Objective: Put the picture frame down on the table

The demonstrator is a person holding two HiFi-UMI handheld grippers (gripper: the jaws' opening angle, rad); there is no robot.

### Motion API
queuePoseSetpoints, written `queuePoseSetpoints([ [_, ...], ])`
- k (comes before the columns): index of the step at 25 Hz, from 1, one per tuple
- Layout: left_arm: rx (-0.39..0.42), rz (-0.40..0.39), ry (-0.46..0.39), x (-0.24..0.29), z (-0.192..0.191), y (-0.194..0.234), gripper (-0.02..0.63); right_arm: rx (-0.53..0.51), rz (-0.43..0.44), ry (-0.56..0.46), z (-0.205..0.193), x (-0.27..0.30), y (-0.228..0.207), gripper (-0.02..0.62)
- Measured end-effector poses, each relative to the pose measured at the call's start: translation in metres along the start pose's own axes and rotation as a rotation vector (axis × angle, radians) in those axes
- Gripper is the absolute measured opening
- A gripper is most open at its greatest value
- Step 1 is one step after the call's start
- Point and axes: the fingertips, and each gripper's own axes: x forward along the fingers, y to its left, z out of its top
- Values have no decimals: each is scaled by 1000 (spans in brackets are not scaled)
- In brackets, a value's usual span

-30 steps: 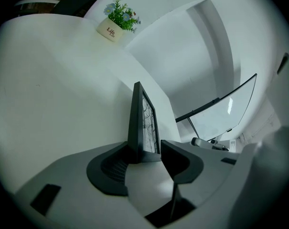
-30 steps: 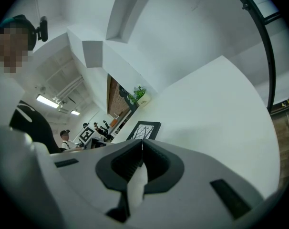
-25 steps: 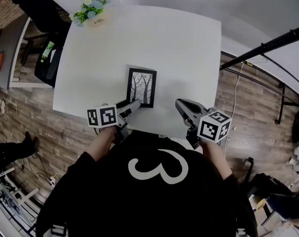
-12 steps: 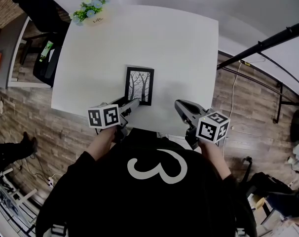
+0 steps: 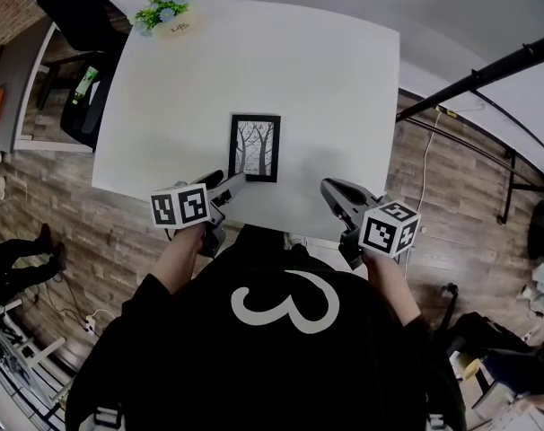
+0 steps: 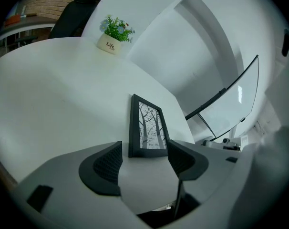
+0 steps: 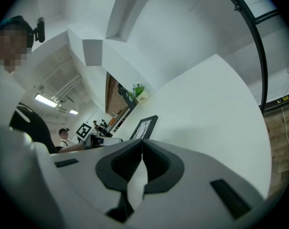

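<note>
The black picture frame (image 5: 254,147) with a tree print lies flat on the white table (image 5: 326,88), close to its near edge. My left gripper (image 5: 225,187) is open just behind the frame's near left corner, not touching it. In the left gripper view the frame (image 6: 148,130) lies just beyond the spread jaws of the left gripper (image 6: 145,157), with nothing between them. My right gripper (image 5: 331,192) hovers at the table's near edge, right of the frame. Its jaws are shut and empty in the right gripper view (image 7: 141,144), where the frame (image 7: 143,127) shows to the left.
A small potted plant (image 5: 169,12) stands at the table's far left corner. A black office chair (image 5: 70,7) is beyond that corner. A black stand's pole (image 5: 478,83) crosses at the right above the wooden floor.
My left gripper has drawn back from the frame's near left corner toward the table's edge and stands open. The frame now lies flat and straight. The right gripper has barely moved.
</note>
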Motion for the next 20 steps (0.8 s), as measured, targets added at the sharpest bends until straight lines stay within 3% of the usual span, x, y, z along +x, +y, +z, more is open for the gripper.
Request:
queuePoseSetpoints([
  [4, -40, -17, -61, -18, 7, -11, 290, -13, 19, -13, 2, -7, 5, 23],
  [8, -52, -95, -77, -32, 8, -35, 277, -36, 42, -19, 5, -17, 10, 23],
  [15, -63, -265, -126, -54, -6, -91, 70, -92, 83, -33, 7, -40, 30, 23],
  [20, 8, -351, -148, -68, -23, -134, 21, -171, 156, -9, 3, -58, 58, 23],
])
